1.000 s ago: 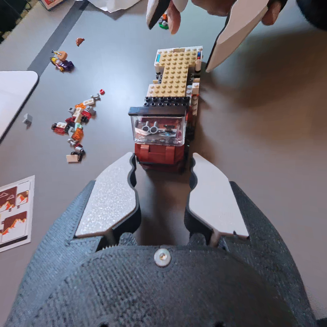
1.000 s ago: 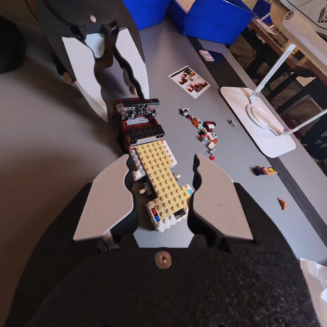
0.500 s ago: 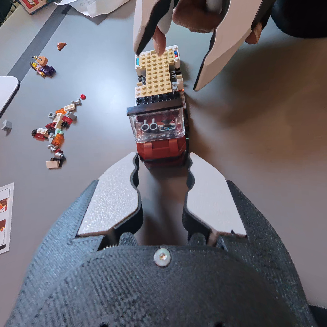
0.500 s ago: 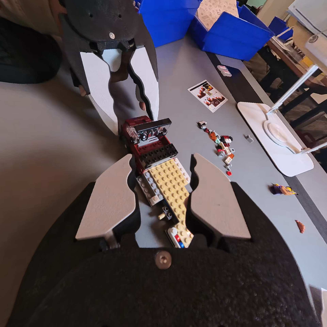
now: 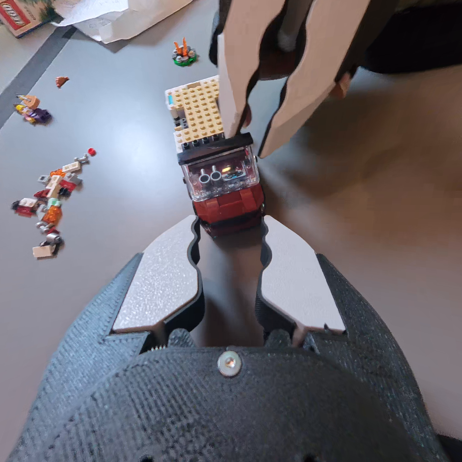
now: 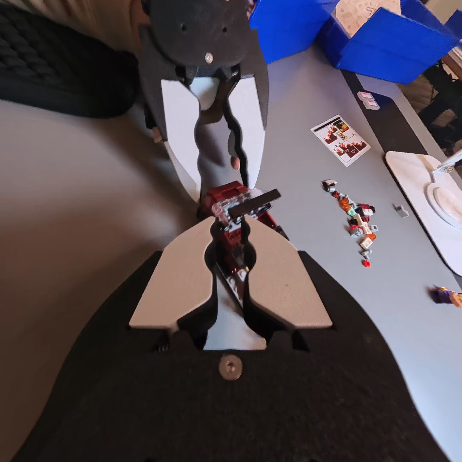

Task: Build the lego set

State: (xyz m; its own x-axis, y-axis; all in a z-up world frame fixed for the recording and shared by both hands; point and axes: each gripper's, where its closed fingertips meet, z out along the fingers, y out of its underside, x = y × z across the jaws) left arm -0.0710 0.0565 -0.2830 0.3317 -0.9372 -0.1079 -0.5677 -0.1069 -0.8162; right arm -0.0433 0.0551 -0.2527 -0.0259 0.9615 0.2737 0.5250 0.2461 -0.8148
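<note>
A toy brick truck (image 5: 222, 190) stands on the grey table (image 5: 125, 125). It has a dark red hood, a clear windshield (image 5: 220, 177), a black roof plate (image 5: 215, 147) and a tan studded bed (image 5: 200, 112). My left gripper (image 5: 229, 220) has its fingertips against both sides of the hood, shut on the truck's front. It also shows in the right wrist view (image 6: 222, 186), straddling the hood. My right gripper (image 6: 230, 221) is nearly closed on the truck's cab just behind the windshield. In the left wrist view the right gripper (image 5: 248, 143) has one finger on the bed behind the roof and the other outside the truck's right side.
A pile of loose small pieces (image 5: 47, 200) (image 6: 357, 220) lies left of the truck, with a purple minifigure (image 5: 32, 112) and a small campfire build (image 5: 185, 53) farther off. A sticker sheet (image 6: 340, 140), blue bins (image 6: 375, 42) and a white lamp base (image 6: 425, 195) are beyond. There is about 5 cm between the tips of the two grippers. About 9 cm separates my right fingertips from the tan studded bed (image 5: 200, 112).
My right gripper moved forward along the bed to the cab and its jaws closed there. My left gripper's jaws narrowed onto the hood. The truck turned slightly.
</note>
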